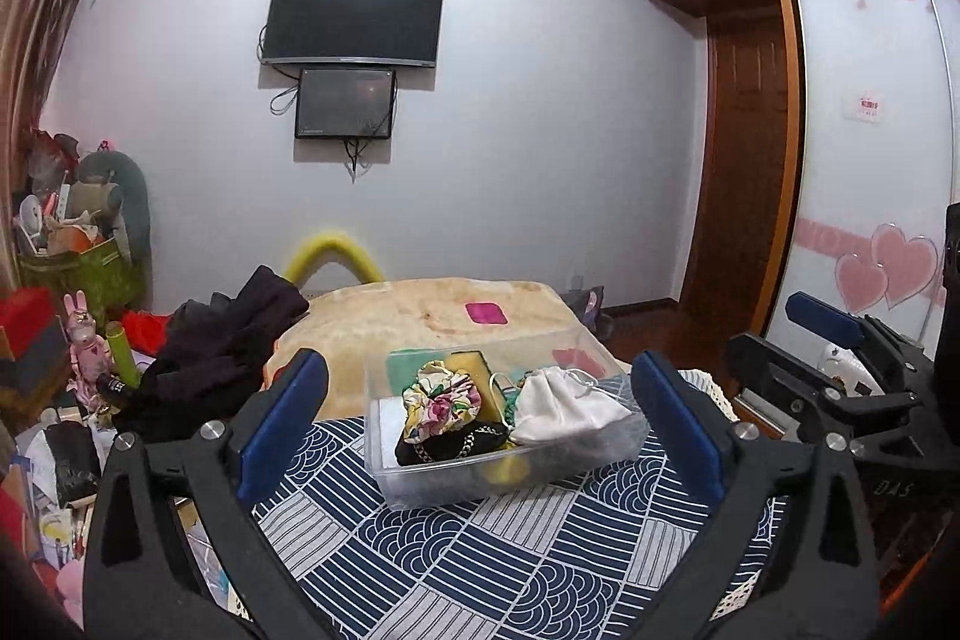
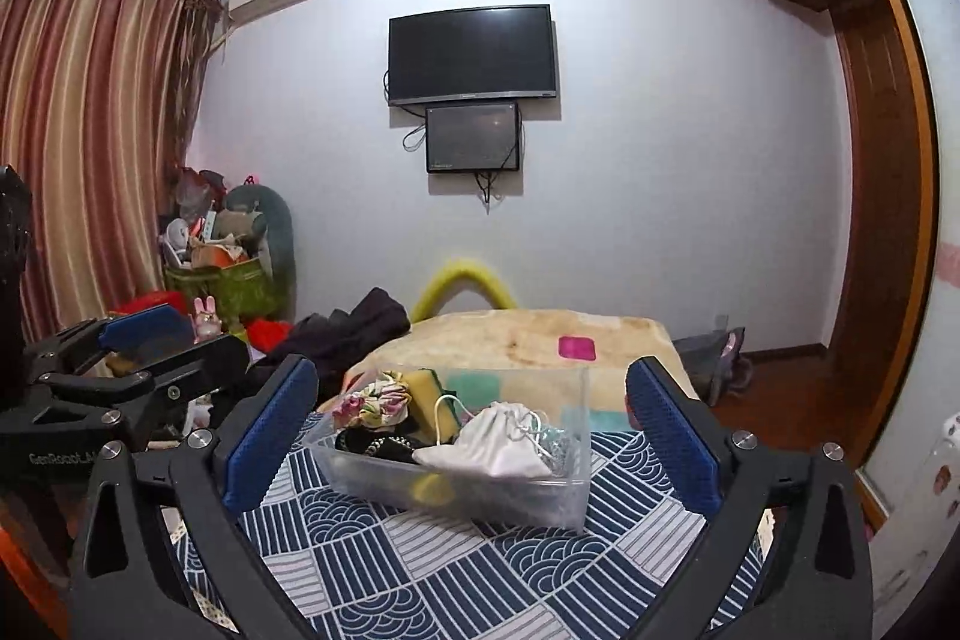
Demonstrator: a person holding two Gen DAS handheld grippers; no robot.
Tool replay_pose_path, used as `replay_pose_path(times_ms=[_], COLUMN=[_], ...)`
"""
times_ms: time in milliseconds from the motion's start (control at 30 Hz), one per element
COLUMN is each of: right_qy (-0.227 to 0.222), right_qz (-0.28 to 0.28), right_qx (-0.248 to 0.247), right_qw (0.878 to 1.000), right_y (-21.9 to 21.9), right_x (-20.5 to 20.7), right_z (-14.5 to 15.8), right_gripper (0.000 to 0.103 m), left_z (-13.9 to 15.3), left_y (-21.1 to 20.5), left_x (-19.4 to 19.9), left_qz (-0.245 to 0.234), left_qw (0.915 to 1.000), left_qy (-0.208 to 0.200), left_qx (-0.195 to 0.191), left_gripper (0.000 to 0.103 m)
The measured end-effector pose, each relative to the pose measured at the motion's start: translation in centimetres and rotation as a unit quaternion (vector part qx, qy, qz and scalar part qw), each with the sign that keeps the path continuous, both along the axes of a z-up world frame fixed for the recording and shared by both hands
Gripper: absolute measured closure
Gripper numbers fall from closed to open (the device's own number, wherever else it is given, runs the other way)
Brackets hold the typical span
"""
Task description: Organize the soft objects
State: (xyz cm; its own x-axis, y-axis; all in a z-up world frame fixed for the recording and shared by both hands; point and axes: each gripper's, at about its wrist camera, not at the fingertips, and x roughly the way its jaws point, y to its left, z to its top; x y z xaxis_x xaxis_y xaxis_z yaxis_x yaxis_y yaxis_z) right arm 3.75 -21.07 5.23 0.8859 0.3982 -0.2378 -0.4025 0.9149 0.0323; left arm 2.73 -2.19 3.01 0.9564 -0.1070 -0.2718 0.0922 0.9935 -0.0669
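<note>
Clear plastic forms the rectangular bin [image 1: 510, 466] standing on the worktop's navy-and-white patterned cloth [image 1: 480, 550]. Inside it lie a white drawstring pouch [image 1: 567, 409], a floral fabric scrunchie [image 1: 441, 397], a black patterned cloth piece [image 1: 450, 445] and a yellow sponge [image 1: 474, 364], all crowded together. The left tongs [image 1: 480, 430] are spread wide, short of the bin and holding nothing. The right tongs [image 2: 474, 436] are likewise spread and hold nothing. A pink rectangular pad [image 1: 486, 311] lies on the beige blanket [image 1: 420, 310] beyond.

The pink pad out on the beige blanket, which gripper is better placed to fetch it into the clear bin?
Probably the right gripper: it is open, and the pink pad lies toward its side, beyond the clear bin. The left gripper is open too.
</note>
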Motion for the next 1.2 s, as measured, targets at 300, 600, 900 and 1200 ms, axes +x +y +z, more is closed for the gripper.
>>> replay_pose_path(times_ms=[300,600,900,1200], right_qy=[-0.017,-0.015,-0.010,-0.006], right_qz=[0.001,0.003,0.004,0.003], right_qx=[0.008,0.010,0.010,0.012], right_qw=[1.000,1.000,1.000,1.000], right_y=[-0.1,0.0,0.0,-0.1], right_x=[-1.0,-1.2,-1.3,-1.2], right_z=[0.3,0.4,0.5,0.5], right_gripper=[0.000,0.000,0.000,0.000], left_z=[0.0,-0.2,-0.1,-0.1], left_y=[-0.2,-0.3,-0.4,-0.7], left_x=[-0.1,-0.1,0.0,-0.1], left_qz=[0.001,0.003,0.003,0.005], left_qw=[1.0000,1.0000,1.0000,1.0000], left_qy=[-0.002,-0.005,-0.006,-0.005], left_qx=[0.003,0.005,0.007,0.006], left_gripper=[0.001,0.000,0.000,0.000])
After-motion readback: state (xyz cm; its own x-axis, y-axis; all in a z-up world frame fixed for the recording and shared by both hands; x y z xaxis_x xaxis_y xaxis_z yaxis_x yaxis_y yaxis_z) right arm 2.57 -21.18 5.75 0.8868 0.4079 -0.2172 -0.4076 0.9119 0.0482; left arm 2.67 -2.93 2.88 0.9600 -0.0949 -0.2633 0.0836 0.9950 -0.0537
